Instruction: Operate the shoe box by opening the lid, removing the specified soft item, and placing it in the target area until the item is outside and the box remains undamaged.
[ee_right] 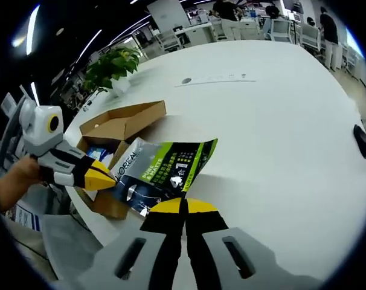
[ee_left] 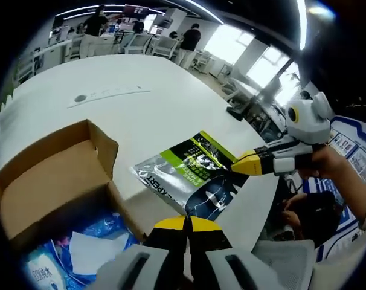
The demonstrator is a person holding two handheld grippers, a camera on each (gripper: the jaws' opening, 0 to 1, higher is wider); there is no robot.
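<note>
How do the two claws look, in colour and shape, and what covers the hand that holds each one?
Each claw, left and right, has pale grey bodies with slotted jaws, black inner faces and yellow tips. The right claw also appears from outside, on a white-grey handle. The bare hand holding it wears no glove.

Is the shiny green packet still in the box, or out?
Out. The packet lies on the white table beside the open box, with the right gripper shut on its edge.
</note>
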